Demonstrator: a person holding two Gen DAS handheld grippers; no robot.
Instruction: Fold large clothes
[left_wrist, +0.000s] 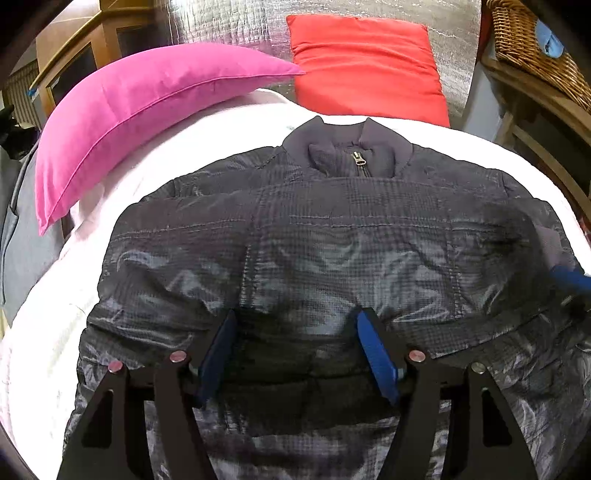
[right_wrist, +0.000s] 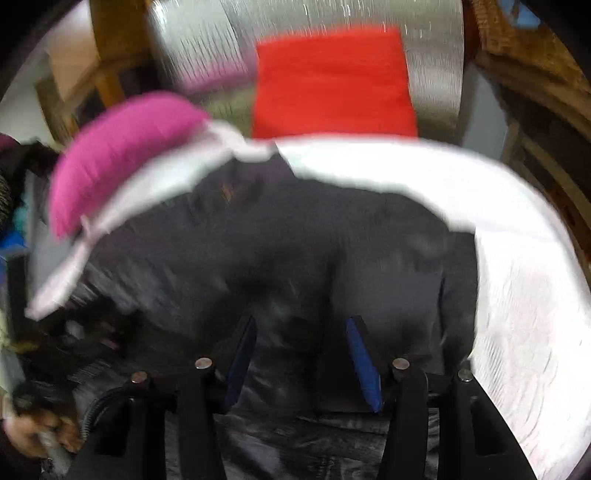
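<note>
Home bedroom indicated: a bed (left_wrist: 166, 155) covered in white bedding, a pink pillow (left_wrist: 122, 110) and a red pillow (left_wrist: 362, 62) set at its head, a wooden cabinet (left_wrist: 74, 55) and a wicker basket (left_wrist: 535, 40) seen alongside

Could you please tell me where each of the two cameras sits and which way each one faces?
Left wrist: sits on the left claw, facing along its open fingers over the dark jacket toward the pink pillow.
Right wrist: sits on the right claw, open, blurred, over the jacket's right side; a hand shows at lower left.
Shared: jacket, white bedding, pink pillow and red pillow.
</note>
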